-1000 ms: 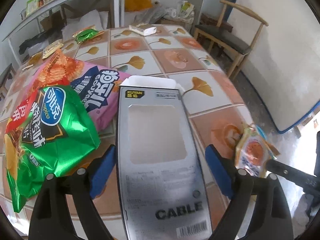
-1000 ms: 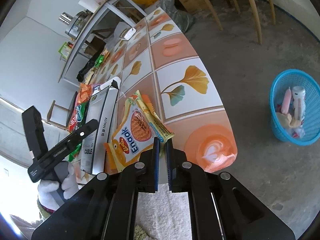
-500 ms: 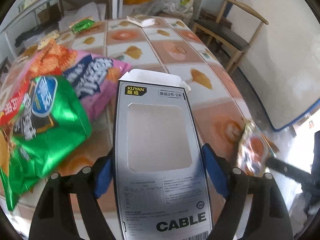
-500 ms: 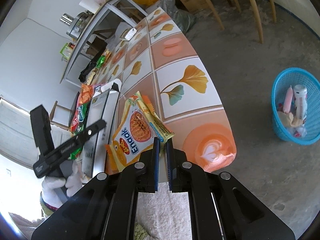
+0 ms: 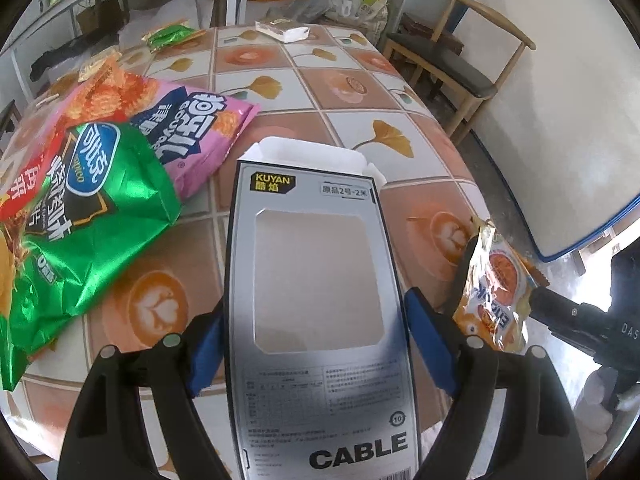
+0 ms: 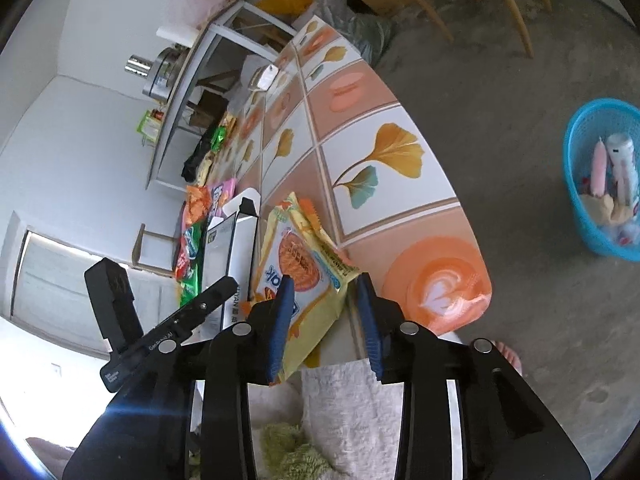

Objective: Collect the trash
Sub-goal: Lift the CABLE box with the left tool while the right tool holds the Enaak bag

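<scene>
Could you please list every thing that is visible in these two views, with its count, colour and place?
Flat grey cardboard cable box: one, grey and black, between the left gripper's fingers.
Yellow-orange snack packet: one, at the table's near edge, between the right gripper's fingers.
Green foil chip bag: one, on the table, left of the box.
Pink chip bag: one, behind the green bag.
Small white box: one, at the far table end.
Tiled table: one, orange and white with leaf prints.
Blue plastic basket: one, on the floor, with bottles inside.
Wooden chair: one, beside the table.
Left gripper: black, blue pads, wide.
Right gripper: black, blue pads, jaws opening.
</scene>
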The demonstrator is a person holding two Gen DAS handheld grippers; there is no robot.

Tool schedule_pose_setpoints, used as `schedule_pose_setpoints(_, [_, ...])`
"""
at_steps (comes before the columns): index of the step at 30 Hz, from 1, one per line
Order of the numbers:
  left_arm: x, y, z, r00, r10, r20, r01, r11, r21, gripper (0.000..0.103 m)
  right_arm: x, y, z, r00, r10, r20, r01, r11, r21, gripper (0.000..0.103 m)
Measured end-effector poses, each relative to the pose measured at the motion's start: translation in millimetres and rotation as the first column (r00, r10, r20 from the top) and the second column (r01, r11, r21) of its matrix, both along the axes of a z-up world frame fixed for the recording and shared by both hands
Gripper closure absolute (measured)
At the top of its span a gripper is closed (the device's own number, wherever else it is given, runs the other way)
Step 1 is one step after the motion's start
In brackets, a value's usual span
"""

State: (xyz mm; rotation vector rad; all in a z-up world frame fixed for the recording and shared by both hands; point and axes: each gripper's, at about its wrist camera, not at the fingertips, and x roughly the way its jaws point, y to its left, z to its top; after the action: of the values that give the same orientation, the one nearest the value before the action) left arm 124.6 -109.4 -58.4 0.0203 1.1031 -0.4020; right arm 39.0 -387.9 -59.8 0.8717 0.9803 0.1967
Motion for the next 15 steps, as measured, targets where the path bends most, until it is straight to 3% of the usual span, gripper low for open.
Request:
schedule_pose_setpoints(3, [0.3, -2.3, -0.5, 1.000, -0.005, 0.011, 0.005, 1.000, 0.011, 0.023, -0.2, 0.0, -1.4, 1.000, -0.018, 0.004, 0.018, 1.000, 0.009, 0.072])
schedule_pose_setpoints(7, [1.8, -3.9, -1.4, 1.000, -0.007, 0.020, 0.007, 1.000, 0.018, 0.023, -0.5, -3.4, -4.6, 0.999, -0.047, -0.007, 0.047, 0.999, 0.001, 0.083])
schedule_pose_setpoints(15, [0.7, -5.6, -2.1, 0.999, -0.004, 0.038, 0.003, 1.000, 0.028, 0.024, -2.5, -7.0, -6.1, 0.998, -0.068, -0.010, 0.068, 0.998, -0.002, 0.090])
